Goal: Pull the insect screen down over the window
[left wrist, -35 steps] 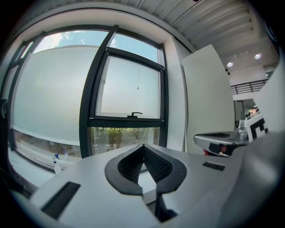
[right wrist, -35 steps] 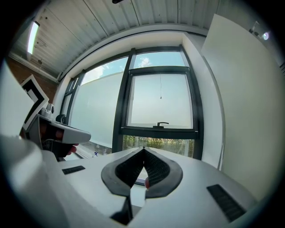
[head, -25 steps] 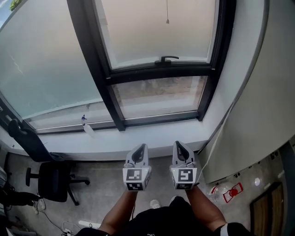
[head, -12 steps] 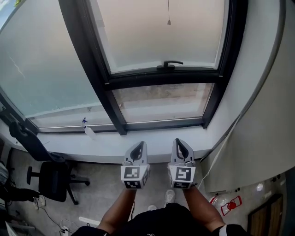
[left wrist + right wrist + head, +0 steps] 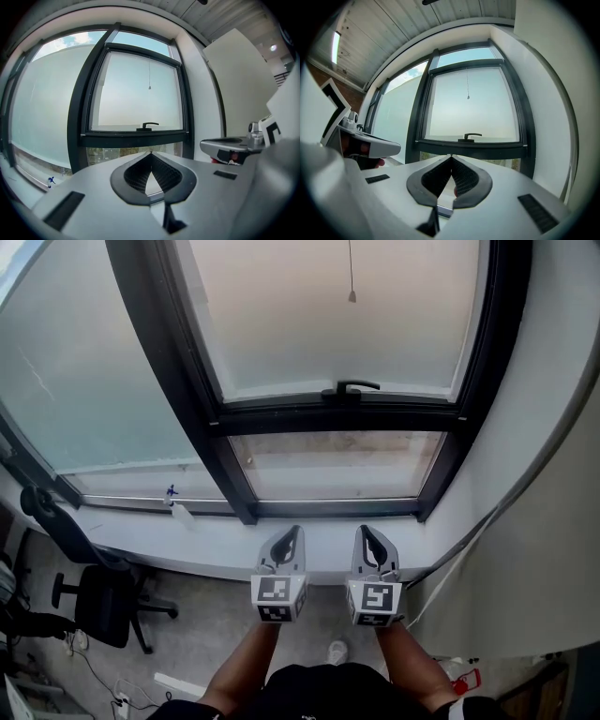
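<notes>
The person's forearms reach forward from the bottom of the head view, one gripper in each hand, side by side and level. The left gripper has its jaws pressed together with nothing between them, as its own view shows at the meeting tips. The right gripper is likewise closed on nothing, its tips over the near edge of the sill. Neither touches the window.

Below them lies a grey floor with a pale shoe on it. At the lower left stands a black office chair, with loose cables just beside it. A white panel fills the right side.

Beyond the grippers runs a white window sill, and a small spray bottle with a blue top lies on it to the left. The window has a dark frame: a wide pane on the left, a low pane straight ahead, and above it a sash with a black handle on its bottom rail. In front of the sash's pale glass hangs a thin pull cord ending in a small bead, well above the handle and well apart from both grippers. The insect screen itself cannot be made out; only this cord shows, coming down from the top of the sash
</notes>
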A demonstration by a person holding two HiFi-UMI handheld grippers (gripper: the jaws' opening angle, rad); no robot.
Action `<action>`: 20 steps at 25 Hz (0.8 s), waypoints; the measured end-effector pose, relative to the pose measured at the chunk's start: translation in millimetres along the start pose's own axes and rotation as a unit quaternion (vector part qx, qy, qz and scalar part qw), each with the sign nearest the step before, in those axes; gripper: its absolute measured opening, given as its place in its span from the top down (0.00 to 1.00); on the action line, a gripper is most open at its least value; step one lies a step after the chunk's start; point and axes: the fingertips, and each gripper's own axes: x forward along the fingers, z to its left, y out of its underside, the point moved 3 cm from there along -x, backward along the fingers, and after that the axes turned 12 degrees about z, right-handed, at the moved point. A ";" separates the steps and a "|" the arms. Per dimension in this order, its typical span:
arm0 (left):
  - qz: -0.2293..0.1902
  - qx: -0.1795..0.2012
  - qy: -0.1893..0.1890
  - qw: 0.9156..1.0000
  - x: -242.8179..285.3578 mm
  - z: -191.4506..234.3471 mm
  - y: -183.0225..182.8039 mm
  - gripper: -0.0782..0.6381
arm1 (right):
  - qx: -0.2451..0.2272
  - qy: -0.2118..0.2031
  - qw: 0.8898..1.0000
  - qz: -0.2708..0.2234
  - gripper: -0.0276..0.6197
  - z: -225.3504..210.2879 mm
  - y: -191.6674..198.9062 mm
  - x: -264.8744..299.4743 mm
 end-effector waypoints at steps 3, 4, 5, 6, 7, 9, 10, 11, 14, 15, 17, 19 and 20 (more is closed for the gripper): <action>-0.002 -0.008 -0.007 1.000 13.0 -2.2 -6.9 0.89 | 0.008 -0.016 1.000 0.006 0.95 -9.8 -0.9 15.6; -0.002 -0.011 -0.007 1.000 16.5 -3.0 -8.4 0.89 | 0.014 -0.023 1.000 0.009 0.95 -11.8 -1.1 20.1; -0.002 -0.014 -0.008 1.000 20.1 -3.4 -9.7 0.89 | 0.020 -0.026 0.999 0.012 0.95 -13.9 -1.4 24.6; -0.001 -0.017 -0.009 1.000 23.7 -3.3 -11.0 0.89 | 0.026 -0.026 0.999 0.016 0.95 -16.2 -1.7 29.0; 0.000 -0.019 -0.010 1.000 27.2 -2.8 -12.5 0.89 | 0.031 -0.024 0.999 0.021 0.95 -18.4 -2.0 33.4; 0.000 -0.023 -0.009 1.000 33.7 -0.6 -15.6 0.89 | 0.034 -0.021 0.999 0.026 0.95 -22.1 -2.6 42.2; 0.001 -0.024 -0.010 1.000 37.1 1.2 -16.7 0.89 | 0.033 -0.021 0.999 0.027 0.95 -23.5 -3.2 46.8; 0.003 -0.025 -0.012 1.000 40.9 3.7 -17.6 0.89 | 0.032 -0.023 0.999 0.027 0.95 -24.4 -4.6 51.7; 0.006 -0.028 -0.016 0.999 53.7 12.2 -20.1 0.89 | 0.030 -0.033 0.999 0.025 0.95 -25.2 -8.6 65.9; 0.006 -0.028 -0.016 0.999 57.9 14.6 -21.5 0.89 | 0.030 -0.034 0.999 0.024 0.95 -25.3 -9.6 70.0; 0.004 -0.028 -0.012 1.000 65.6 19.4 -25.3 0.89 | 0.026 -0.036 0.999 0.023 0.95 -24.4 -12.1 78.1; 0.003 -0.029 -0.010 1.000 74.4 26.6 -29.5 0.89 | 0.021 -0.034 0.999 0.024 0.95 -23.5 -14.7 87.8; 0.002 -0.030 -0.009 0.999 80.1 31.2 -32.0 0.89 | 0.020 -0.030 0.999 0.027 0.95 -24.0 -15.6 93.9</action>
